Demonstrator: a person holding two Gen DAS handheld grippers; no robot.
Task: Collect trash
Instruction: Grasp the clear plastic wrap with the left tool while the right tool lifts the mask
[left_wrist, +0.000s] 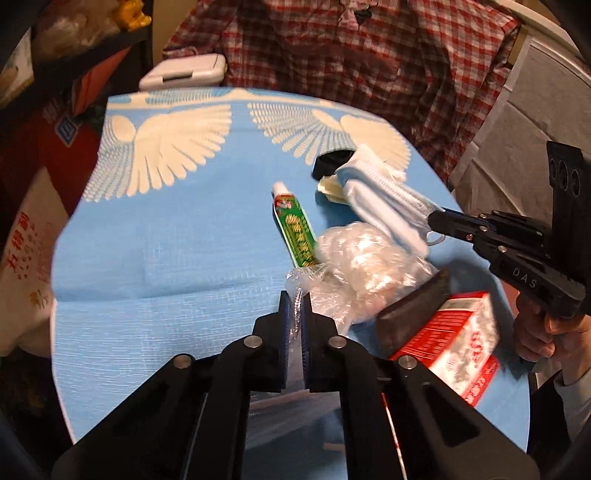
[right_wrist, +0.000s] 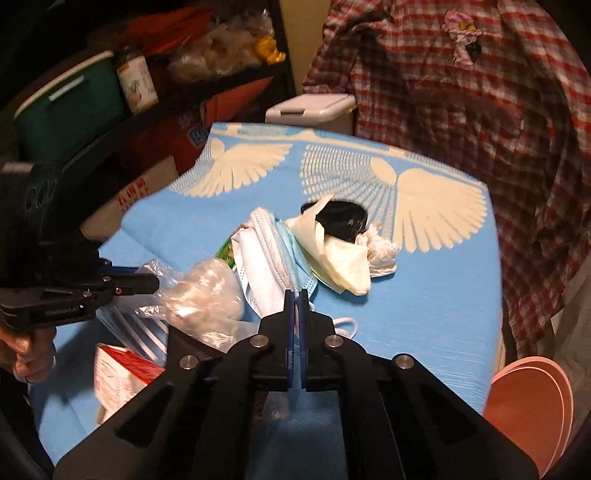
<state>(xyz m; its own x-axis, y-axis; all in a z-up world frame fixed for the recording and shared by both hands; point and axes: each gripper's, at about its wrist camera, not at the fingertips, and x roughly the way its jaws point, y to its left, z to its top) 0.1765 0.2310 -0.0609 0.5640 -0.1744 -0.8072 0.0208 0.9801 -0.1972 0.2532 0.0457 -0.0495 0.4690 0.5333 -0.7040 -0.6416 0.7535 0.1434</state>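
- Your left gripper (left_wrist: 294, 299) is clamping the thin edge of the clear plastic bag (left_wrist: 364, 269); jaws pressed together on the film, near the front edge of the desk (left_wrist: 166, 258).
- Your right gripper (right_wrist: 295, 295) is pinching the blue face masks (right_wrist: 273, 254) at their near end; jaws closed on the mask fabric, an ear loop trailing just beside the fingers.
- The trash is sitting bunched toward the right half of the blue-covered desk as the left wrist view shows it.
- The green toothpaste tube (left_wrist: 293, 225) is lying flat, cap pointing to the far edge, its near end tucked under the plastic bag.
- The red-and-white carton (left_wrist: 454, 343) is lying by the front right corner, a dark flat block (left_wrist: 415, 306) leaning against it.
- The cream paper wad (right_wrist: 340, 258) and the black crumpled piece (right_wrist: 343, 218) are touching each other beyond the masks, toward the far edge.
- A white twisted scrap (right_wrist: 380, 247) is resting against the cream wad.
- You are gripping each tool's handle; your hand (left_wrist: 543, 332) is showing under the right one.
- A red checked shirt (left_wrist: 332, 48) is hanging past the far edge.
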